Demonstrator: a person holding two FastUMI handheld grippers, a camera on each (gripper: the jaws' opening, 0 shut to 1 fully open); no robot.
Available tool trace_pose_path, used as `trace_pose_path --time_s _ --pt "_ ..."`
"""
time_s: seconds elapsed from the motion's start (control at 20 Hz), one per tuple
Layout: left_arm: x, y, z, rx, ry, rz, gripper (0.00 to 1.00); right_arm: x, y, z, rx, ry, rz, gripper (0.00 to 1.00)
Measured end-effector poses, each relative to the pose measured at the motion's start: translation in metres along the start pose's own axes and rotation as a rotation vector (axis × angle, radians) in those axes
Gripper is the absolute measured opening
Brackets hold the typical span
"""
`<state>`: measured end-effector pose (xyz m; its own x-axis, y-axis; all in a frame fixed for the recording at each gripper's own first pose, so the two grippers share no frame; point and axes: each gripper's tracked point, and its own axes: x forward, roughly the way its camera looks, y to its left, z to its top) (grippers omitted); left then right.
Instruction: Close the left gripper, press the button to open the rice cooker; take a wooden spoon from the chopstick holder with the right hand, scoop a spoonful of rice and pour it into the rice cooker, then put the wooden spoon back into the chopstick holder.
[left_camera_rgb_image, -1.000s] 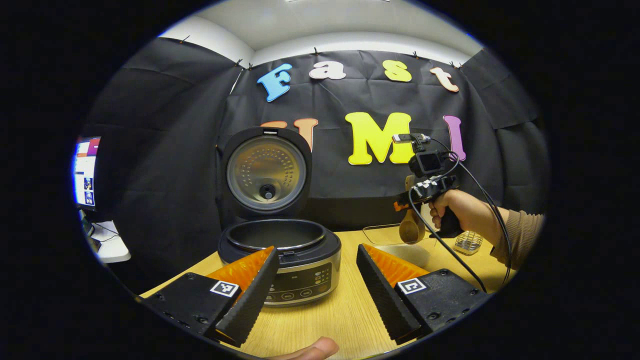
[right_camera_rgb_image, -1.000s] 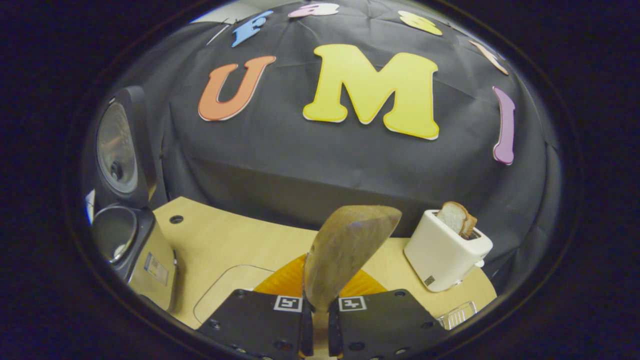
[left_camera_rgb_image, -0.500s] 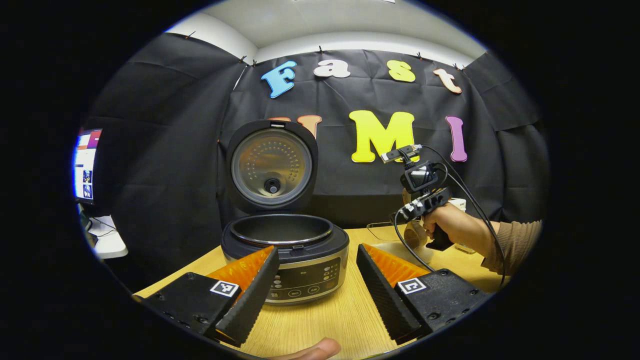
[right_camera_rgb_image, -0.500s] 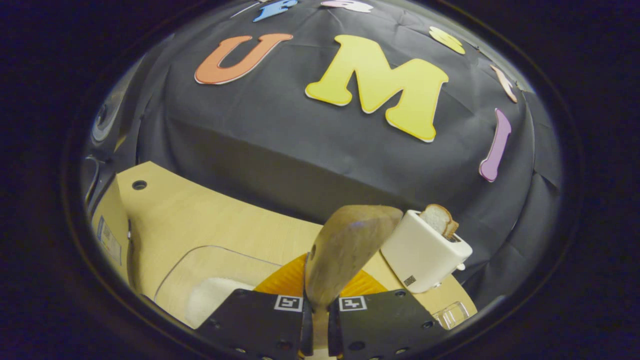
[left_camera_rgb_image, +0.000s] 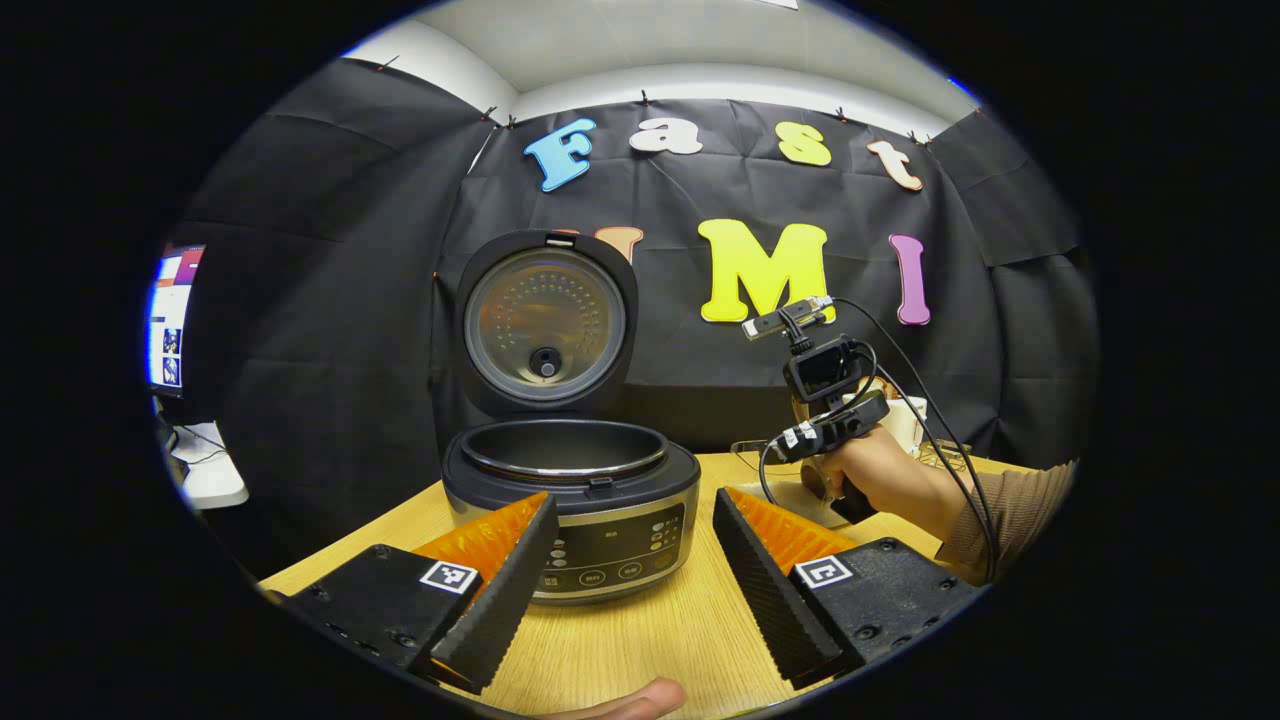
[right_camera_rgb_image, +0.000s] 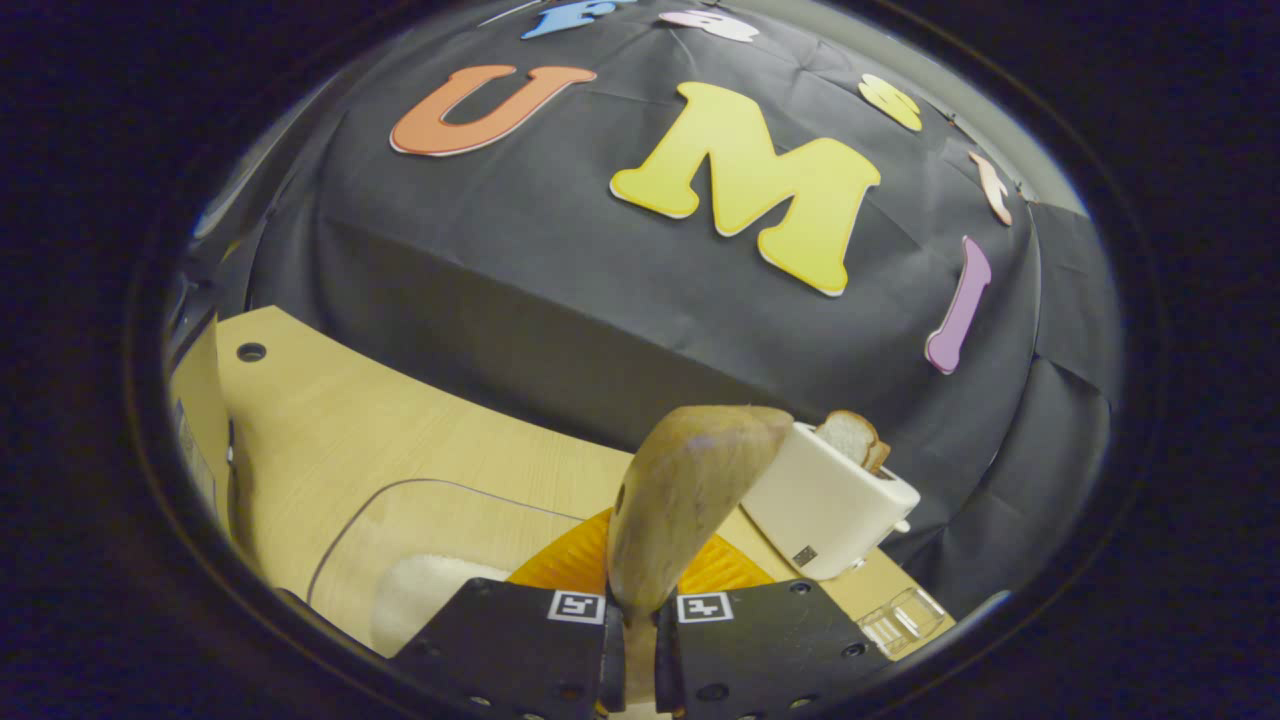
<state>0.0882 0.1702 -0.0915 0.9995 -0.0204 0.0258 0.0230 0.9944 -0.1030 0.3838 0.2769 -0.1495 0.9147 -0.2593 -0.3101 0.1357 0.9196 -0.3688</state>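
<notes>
The rice cooker (left_camera_rgb_image: 575, 500) stands open, its lid (left_camera_rgb_image: 545, 330) upright and the dark inner pot showing. My left gripper (left_camera_rgb_image: 630, 560) hovers open just in front of it, nothing between its fingers. My right gripper (right_camera_rgb_image: 632, 625) is shut on the wooden spoon (right_camera_rgb_image: 685, 500), whose bowl sticks up and forward. Below it sits a clear container (right_camera_rgb_image: 400, 540) with white rice (right_camera_rgb_image: 425, 610) inside. In the left gripper view, the right gripper (left_camera_rgb_image: 830, 425) and the hand holding it are low over that container (left_camera_rgb_image: 770, 470), right of the cooker.
A white toaster (right_camera_rgb_image: 830, 505) with a bread slice stands at the table's back right, a small clear holder (right_camera_rgb_image: 905, 620) near it. The cooker's side (right_camera_rgb_image: 195, 450) edges the right gripper view's left. A monitor (left_camera_rgb_image: 170, 320) sits off the table's left. A fingertip (left_camera_rgb_image: 630, 700) shows at bottom.
The right gripper with the spoon has dropped lower and tilted down over the rice container. The left gripper has eased back slightly from the cooker, staying open.
</notes>
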Motion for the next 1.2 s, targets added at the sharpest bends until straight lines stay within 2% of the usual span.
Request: trace_pose_path --time_s 0.25,0.35,0.4,0.5,0.7,0.8,1.1,1.2 --pt "-0.001 0.005 -0.003 -0.017 0.005 0.003 0.99 -0.004 0.013 -0.002 0.065 0.028 0.035 0.12" --pt "0.000 0.006 -0.007 -0.024 0.010 0.004 0.96 -0.009 0.018 0.000 0.103 0.024 0.078 0.11" --pt "-0.001 0.006 -0.007 -0.027 0.011 0.002 1.00 -0.010 0.024 0.002 0.158 0.023 0.124 0.11" --pt "-0.001 0.006 -0.008 -0.031 0.013 -0.001 0.99 -0.015 0.033 0.001 0.276 0.058 0.214 0.12" --pt "0.000 0.007 -0.008 -0.030 0.014 0.000 1.00 -0.016 0.034 0.002 0.383 0.098 0.281 0.11" --pt "0.001 0.005 -0.009 -0.032 0.020 -0.003 0.99 -0.017 0.037 -0.001 0.489 0.125 0.338 0.12" --pt "0.001 0.001 -0.009 -0.020 0.033 -0.003 1.00 -0.009 0.026 -0.009 0.801 0.226 0.438 0.11" --pt "0.001 0.001 -0.010 -0.024 0.037 -0.001 0.96 -0.013 0.033 -0.003 0.823 0.223 0.501 0.11"
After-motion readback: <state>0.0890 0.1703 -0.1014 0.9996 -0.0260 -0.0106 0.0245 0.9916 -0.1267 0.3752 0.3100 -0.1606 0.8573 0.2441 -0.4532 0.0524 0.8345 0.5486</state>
